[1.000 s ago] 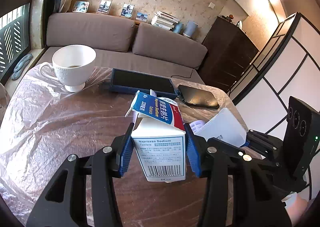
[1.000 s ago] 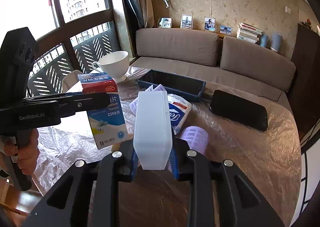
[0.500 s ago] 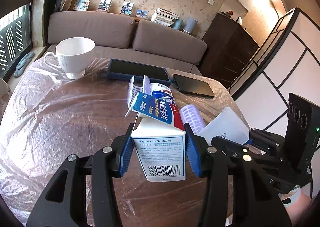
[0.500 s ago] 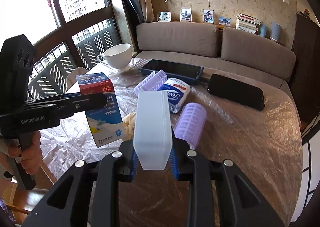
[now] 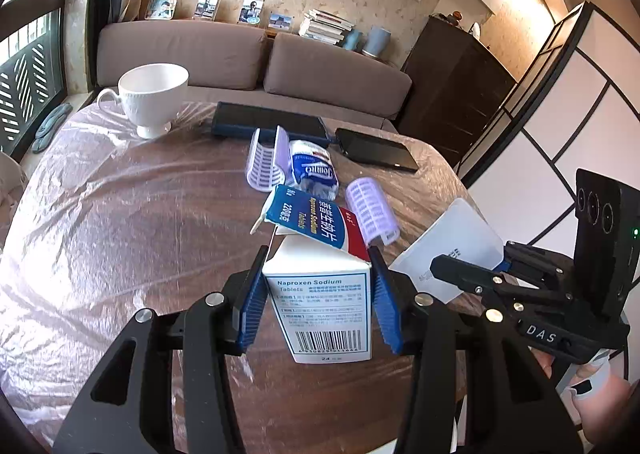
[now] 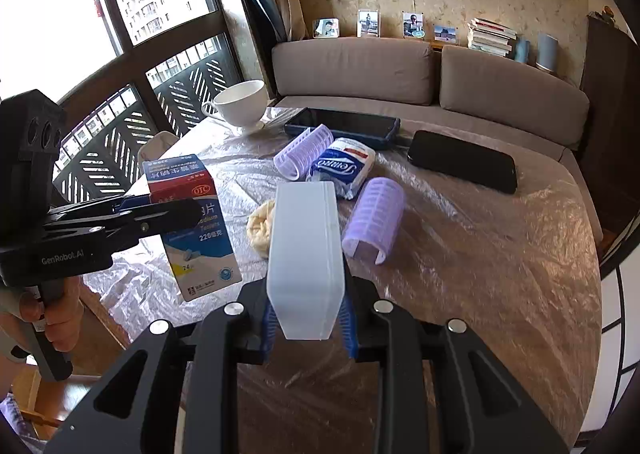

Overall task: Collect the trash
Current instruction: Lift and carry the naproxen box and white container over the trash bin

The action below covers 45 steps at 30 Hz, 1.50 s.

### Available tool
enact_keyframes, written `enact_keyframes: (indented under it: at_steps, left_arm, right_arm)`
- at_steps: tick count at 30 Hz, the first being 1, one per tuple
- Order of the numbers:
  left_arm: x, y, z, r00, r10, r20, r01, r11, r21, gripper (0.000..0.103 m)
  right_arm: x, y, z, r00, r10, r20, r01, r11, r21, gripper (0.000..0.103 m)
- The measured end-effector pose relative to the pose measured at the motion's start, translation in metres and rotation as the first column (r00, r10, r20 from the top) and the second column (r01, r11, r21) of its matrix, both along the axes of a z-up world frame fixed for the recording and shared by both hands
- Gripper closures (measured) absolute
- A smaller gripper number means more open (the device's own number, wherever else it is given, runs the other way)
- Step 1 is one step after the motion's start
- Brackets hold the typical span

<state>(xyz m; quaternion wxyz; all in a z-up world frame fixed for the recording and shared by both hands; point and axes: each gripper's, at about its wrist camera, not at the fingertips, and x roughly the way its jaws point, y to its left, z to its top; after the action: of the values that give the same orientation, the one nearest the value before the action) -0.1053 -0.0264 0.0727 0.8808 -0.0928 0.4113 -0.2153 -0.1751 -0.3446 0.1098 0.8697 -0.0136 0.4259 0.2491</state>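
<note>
Pulling back from the table [image 5: 100, 214], both grippers had drawn away over the last second, so more of its film-covered top came into view: the tablet [image 5: 264, 122], the phone [image 5: 376, 150], the cup [image 5: 154, 96], then the smaller clutter that the medicine box had hidden a second ago, namely two purple curlers [image 6: 374, 218] [image 6: 304, 148], a tissue pack [image 6: 344, 166] and a crumpled yellowish wad [image 6: 260, 228], all lying near the table's middle. The left gripper [image 5: 318, 302] was clamped on the box [image 5: 324, 314], its flap hanging open, held upright and clear of the surface. The right gripper [image 6: 306, 314] pinched a white carton [image 6: 304, 254] between its blue pads, likewise lifted. In each view the held item sat the same between the fingers as before, so neither grip appeared to have slipped. Both pieces of trash were thus off the table and in hand, and the retreat suggested a carry toward a bin, though none showed in either view. The wad, and perhaps the tissue pack, probably remained to be gathered afterwards.
</note>
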Motion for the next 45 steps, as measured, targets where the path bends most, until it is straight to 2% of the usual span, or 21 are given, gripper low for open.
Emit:
enact_keyframes:
  at_steps: [28,36,45]
  left_arm:
    - [-0.055,0.0,-0.012,0.999,-0.028,-0.047,0.032,0.996,0.083,0.054]
    - [-0.072,-0.001,-0.007,0.998,-0.051,-0.029,0.054,0.993,0.107,0.056]
    - [-0.085,-0.003,-0.003,0.997,-0.072,-0.027,0.074,0.993,0.09,0.056]
  right_arm:
    - [-0.062,-0.006,-0.005,0.997,0.037,-0.065,-0.038,0.999,-0.02,0.077]
    - [-0.077,-0.009,-0.003,0.996,0.046,-0.075,-0.047,0.999,-0.016,0.077]
    - [-0.09,-0.012,0.001,0.996,0.055,-0.074,-0.056,0.998,-0.011,0.077]
